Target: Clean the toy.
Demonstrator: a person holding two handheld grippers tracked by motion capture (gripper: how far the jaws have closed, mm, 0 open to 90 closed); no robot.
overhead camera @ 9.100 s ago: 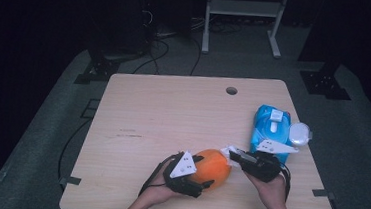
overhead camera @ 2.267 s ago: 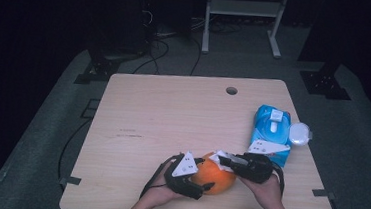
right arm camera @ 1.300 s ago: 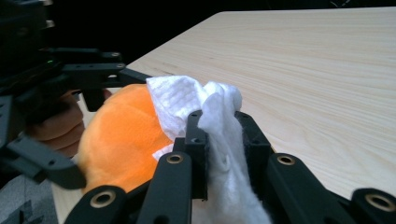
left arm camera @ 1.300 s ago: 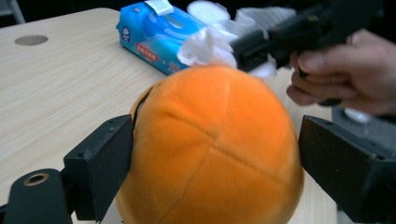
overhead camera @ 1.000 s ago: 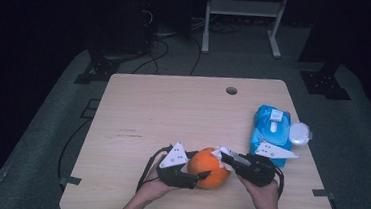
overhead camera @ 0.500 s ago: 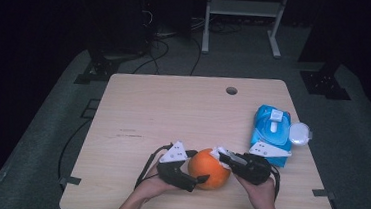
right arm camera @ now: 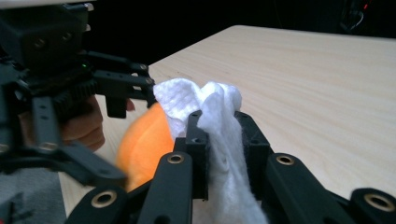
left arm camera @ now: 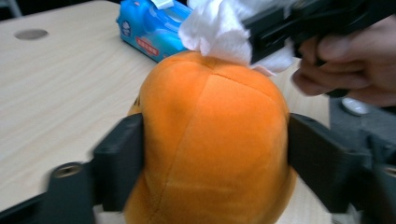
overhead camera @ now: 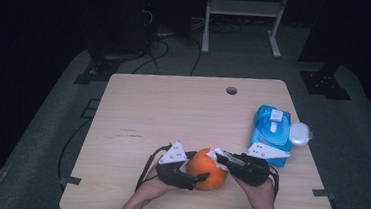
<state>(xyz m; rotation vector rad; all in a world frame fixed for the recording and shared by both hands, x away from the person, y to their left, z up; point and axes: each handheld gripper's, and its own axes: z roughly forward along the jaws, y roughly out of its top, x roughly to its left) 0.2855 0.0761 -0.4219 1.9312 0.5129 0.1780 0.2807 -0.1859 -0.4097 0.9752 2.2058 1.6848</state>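
Observation:
An orange plush ball (overhead camera: 207,169) rests on the table (overhead camera: 173,103) near its front edge. My left gripper (overhead camera: 198,178) reaches in from the left with a jaw on each side of the ball (left arm camera: 212,140). Those jaws have just been closing and the pads press into the plush. My right gripper (overhead camera: 219,156) comes in from the right, shut on a crumpled white wipe (right arm camera: 219,121). The wipe (left arm camera: 217,30) touches the top of the ball. In the right gripper view the ball (right arm camera: 144,140) lies just beyond the wipe.
A blue pack of wipes (overhead camera: 271,131) lies at the table's right edge, with a round white lid (overhead camera: 300,133) beside it. A cable hole (overhead camera: 231,90) sits near the far edge. Cables and a metal stand are on the dark floor beyond.
The right gripper with the wipe has shifted slightly over the top of the ball. The left gripper and the ball have barely moved.

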